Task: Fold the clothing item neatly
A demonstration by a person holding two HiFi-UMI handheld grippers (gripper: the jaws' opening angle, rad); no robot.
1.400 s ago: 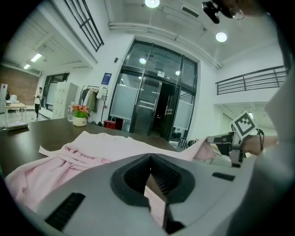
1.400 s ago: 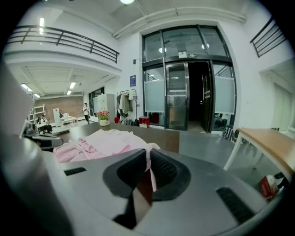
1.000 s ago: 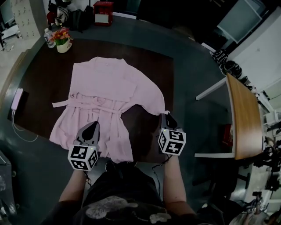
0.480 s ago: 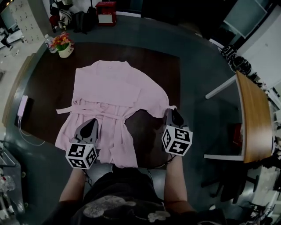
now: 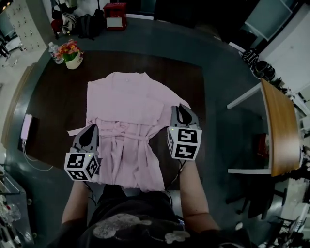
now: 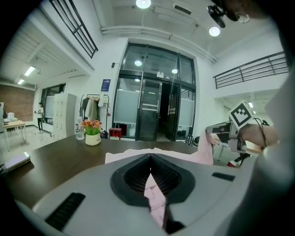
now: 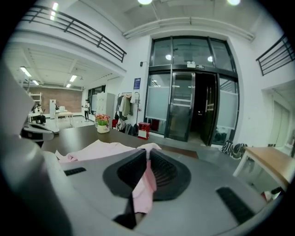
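Note:
A pink robe [image 5: 127,104] lies spread on the dark table [image 5: 43,97], collar away from me, and its tie belt [image 5: 75,131] sticks out to the left. My left gripper [image 5: 90,130] is at the robe's lower left edge, shut on a fold of pink cloth [image 6: 156,199] that shows between its jaws. My right gripper [image 5: 181,107] is at the robe's right side, shut on the pink sleeve cloth [image 7: 144,186], which hangs from its jaws. The left gripper view also catches the right gripper [image 6: 216,133] with cloth trailing from it.
A flower pot [image 5: 72,51] and a water bottle [image 5: 52,48] stand at the table's far left corner. A white device [image 5: 26,126] with a cable lies at the left edge. A red box [image 5: 115,14] and bags sit beyond the table, and a wooden desk [image 5: 276,126] stands to the right.
The right gripper has carried the sleeve inward and away from me, over the robe's right side. The left gripper has shifted left, and the robe's lower left part now looks narrower.

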